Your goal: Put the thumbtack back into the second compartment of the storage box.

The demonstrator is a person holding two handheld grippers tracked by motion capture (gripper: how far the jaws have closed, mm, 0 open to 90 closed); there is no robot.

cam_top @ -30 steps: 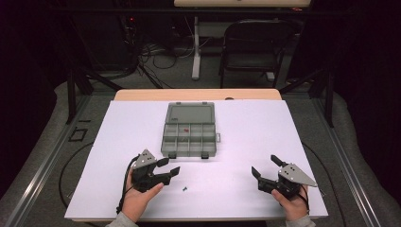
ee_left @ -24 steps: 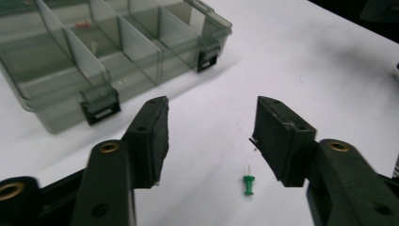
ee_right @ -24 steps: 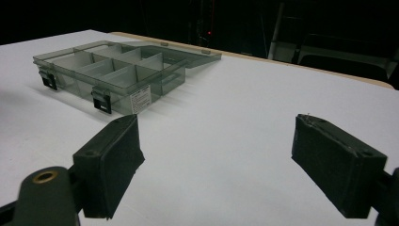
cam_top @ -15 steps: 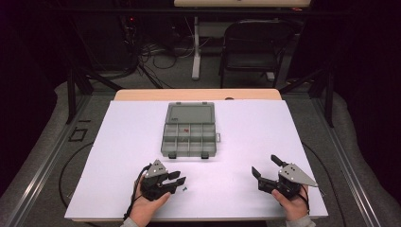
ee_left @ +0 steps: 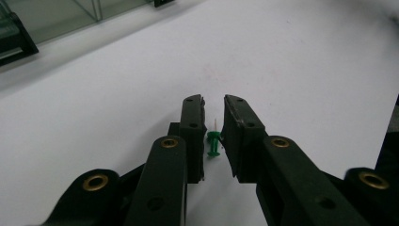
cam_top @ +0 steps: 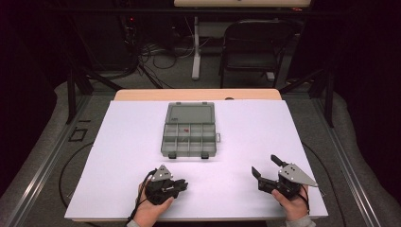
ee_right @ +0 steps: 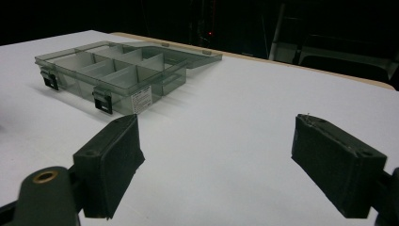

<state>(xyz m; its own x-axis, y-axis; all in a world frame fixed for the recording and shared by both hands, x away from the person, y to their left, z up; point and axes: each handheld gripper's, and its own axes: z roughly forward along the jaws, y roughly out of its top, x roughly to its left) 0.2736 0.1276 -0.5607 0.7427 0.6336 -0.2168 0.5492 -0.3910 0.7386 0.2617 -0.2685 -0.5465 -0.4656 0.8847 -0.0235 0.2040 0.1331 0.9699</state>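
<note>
The room was dark behind the table [cam_top: 118, 142], with a folding chair [cam_top: 250, 47] and loose cables on the floor at the far side, and the white tabletop took most of the light. Near the table's middle sat a clear compartment box [cam_top: 188, 131], lid thrown back toward the far edge, a small red item [cam_top: 186, 127] lying in one of its cells. A white label [ee_right: 140, 100] was stuck to the box's near wall, but its print was too small to read.

At the near right, the right gripper [cam_top: 267, 172] rested low over bare table, jaws wide apart and holding nothing. At the near left, the left gripper [cam_top: 182, 184] was down at the surface, its jaws drawn close on either side of a green pushpin [ee_left: 213, 142]. The pin lay between the pads, head toward the hand, point toward the box; a sliver of gap showed on both sides, so I judged it bracketed, not yet pinched.

By my reckoning the job was at an early stage: the pin had yet to be gripped, lifted and carried to a cell of the box.
</note>
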